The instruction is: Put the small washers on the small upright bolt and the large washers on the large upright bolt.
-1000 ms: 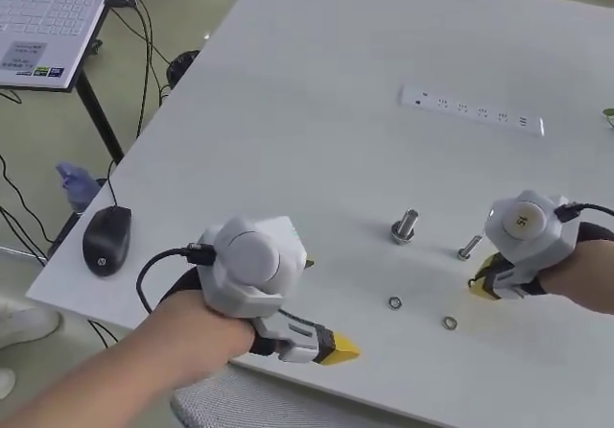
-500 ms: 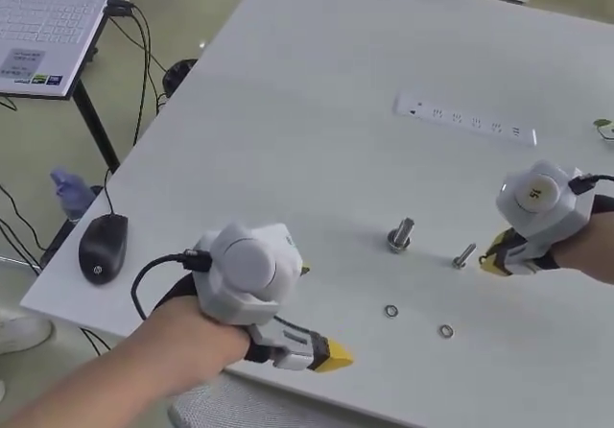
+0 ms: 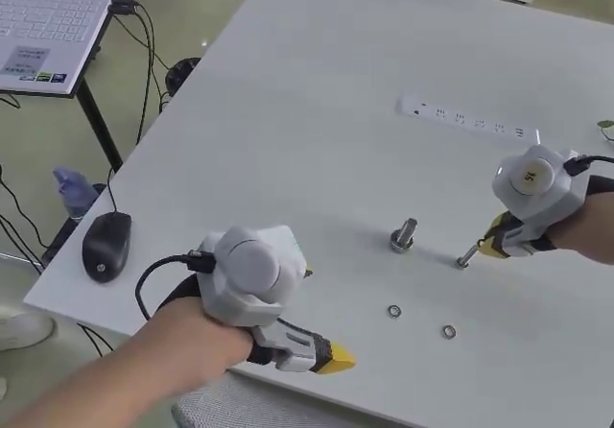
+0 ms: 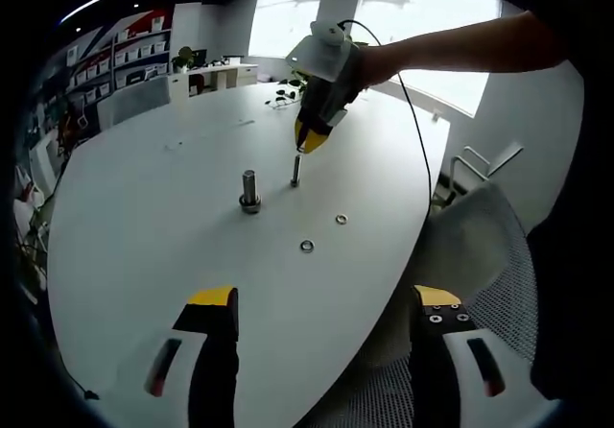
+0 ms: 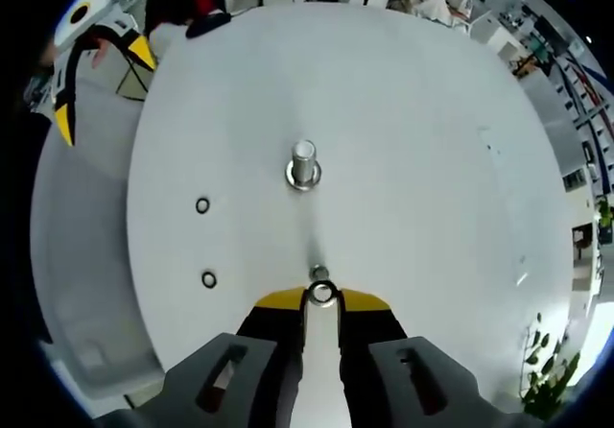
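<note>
Steel on steel: clamping a small silver ring washer [image 5: 322, 294] in the yellow-tipped right gripper's [image 5: 322, 297] jaws, hovering just at the small upright grey bolt [image 5: 318, 273]. Calling for levelling the ring, centring hole over tip, lowering slowly. Holding left gripper [image 4: 324, 298] jaws wide apart.

The large bolt [image 3: 404, 235] is thick and silver and stands upright on its head on the white table [image 3: 317, 111]. The small bolt [image 3: 466, 255] is thinner and stands just to its right. Nearer the person, the left washer [image 3: 394, 311] and the right washer [image 3: 448, 332] lie flat, apart from each other. A third washer [image 5: 322, 294] is pinched in the tips of the right gripper [image 5: 322, 301], just beside the small bolt's top.
</note>
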Motion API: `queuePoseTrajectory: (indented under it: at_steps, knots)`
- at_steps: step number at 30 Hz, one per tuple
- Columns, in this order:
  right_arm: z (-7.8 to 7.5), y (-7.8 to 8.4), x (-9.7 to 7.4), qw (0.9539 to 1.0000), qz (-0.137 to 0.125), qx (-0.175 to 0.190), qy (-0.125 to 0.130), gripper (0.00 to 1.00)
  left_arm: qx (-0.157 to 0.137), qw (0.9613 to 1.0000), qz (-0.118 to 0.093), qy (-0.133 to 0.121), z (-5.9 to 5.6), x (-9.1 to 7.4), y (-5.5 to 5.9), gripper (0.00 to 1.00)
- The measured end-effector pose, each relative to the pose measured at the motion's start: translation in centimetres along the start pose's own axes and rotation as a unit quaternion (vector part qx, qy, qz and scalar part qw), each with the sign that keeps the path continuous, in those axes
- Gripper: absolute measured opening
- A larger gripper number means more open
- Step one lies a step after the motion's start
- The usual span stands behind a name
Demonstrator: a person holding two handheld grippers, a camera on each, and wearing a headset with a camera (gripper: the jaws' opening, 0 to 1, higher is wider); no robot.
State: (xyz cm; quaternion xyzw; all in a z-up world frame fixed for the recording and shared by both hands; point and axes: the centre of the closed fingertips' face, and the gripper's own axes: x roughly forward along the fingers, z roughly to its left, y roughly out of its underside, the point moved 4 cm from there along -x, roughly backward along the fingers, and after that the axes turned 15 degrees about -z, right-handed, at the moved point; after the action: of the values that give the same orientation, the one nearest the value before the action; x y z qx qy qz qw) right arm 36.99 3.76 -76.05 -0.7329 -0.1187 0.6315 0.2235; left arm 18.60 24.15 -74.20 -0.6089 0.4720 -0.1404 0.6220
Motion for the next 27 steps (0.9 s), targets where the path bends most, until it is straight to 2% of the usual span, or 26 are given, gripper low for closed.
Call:
queuePoseTrajectory:
  at_steps: [11, 27]
  knots:
    - [-0.1, 0.2, 0.7, 1.0000, 0.002, 0.004, -0.002, 0.13, -0.004, 1.0000, 0.008, 0.000, 0.0, -0.2, 0.6, 0.70]
    - [-0.1, 0.5, 1.4, 0.9999, 0.006, 0.010, -0.004, 0.13, -0.008, 0.9999, 0.005, -0.003, 0.6, -0.2, 0.4, 0.70]
